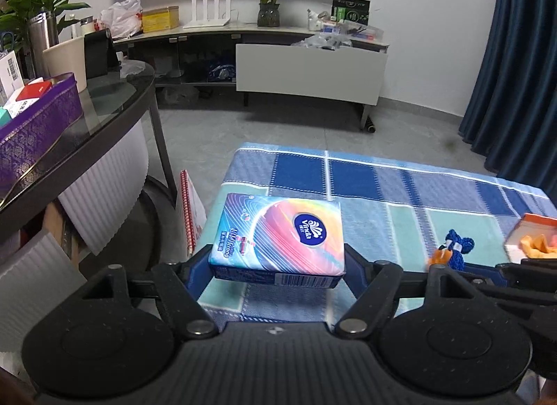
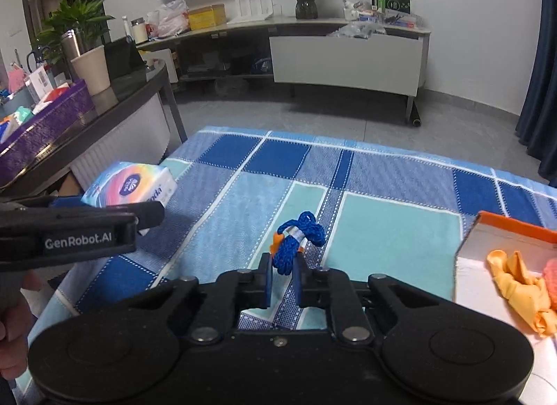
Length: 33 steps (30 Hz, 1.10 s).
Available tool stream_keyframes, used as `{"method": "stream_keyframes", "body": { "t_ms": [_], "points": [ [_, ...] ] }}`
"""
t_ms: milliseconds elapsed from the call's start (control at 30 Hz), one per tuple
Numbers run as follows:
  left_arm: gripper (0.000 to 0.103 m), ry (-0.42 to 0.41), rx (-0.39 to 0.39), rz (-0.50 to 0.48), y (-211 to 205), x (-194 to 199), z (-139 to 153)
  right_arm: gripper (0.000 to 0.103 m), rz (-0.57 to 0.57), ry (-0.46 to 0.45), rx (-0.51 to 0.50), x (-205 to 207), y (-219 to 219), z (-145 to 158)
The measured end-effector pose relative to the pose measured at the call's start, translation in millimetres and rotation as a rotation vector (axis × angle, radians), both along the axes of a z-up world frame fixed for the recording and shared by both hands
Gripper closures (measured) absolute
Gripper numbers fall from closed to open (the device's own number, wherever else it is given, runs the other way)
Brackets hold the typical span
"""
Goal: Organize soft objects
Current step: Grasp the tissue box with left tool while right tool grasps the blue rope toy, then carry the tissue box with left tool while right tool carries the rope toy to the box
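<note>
My left gripper (image 1: 276,264) is shut on a rainbow-coloured Vinda tissue pack (image 1: 278,234), gripping it by its two sides just above the left edge of the blue checked cloth (image 1: 383,189). The right wrist view shows the same pack (image 2: 128,185) at the left. My right gripper (image 2: 282,267) is shut on the near end of a bundle of blue rope (image 2: 299,238) with an orange tag, which lies on the cloth (image 2: 383,231). The rope (image 1: 456,245) also shows at the right of the left wrist view.
A white box with an orange rim (image 2: 504,227) stands at the right, holding a yellow cloth (image 2: 518,279) and something pink. A dark glass table with a purple box (image 1: 34,126) stands to the left, with a red spiral notebook (image 1: 189,210) beside it. A hand (image 2: 12,335) holds the left tool.
</note>
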<state>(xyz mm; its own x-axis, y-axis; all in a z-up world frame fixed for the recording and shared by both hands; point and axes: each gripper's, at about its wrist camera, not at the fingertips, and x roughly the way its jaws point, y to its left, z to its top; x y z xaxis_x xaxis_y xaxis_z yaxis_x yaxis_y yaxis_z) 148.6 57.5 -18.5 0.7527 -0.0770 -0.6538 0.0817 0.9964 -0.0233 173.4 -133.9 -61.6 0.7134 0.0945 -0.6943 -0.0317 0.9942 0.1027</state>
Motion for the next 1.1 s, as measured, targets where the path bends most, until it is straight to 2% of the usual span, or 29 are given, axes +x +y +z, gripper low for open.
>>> {"method": "stream_keyframes", "body": {
  "t_ms": [633,1100],
  "points": [
    [0.027,-0.063,0.007,-0.028,-28,-90,35,0.088,-0.050,-0.109,-0.050,-101,-16,67],
    [0.027,-0.101,0.001,-0.053,-43,-145,52,0.088,-0.110,-0.138,-0.052,-178,-32,92]
  ]
}}
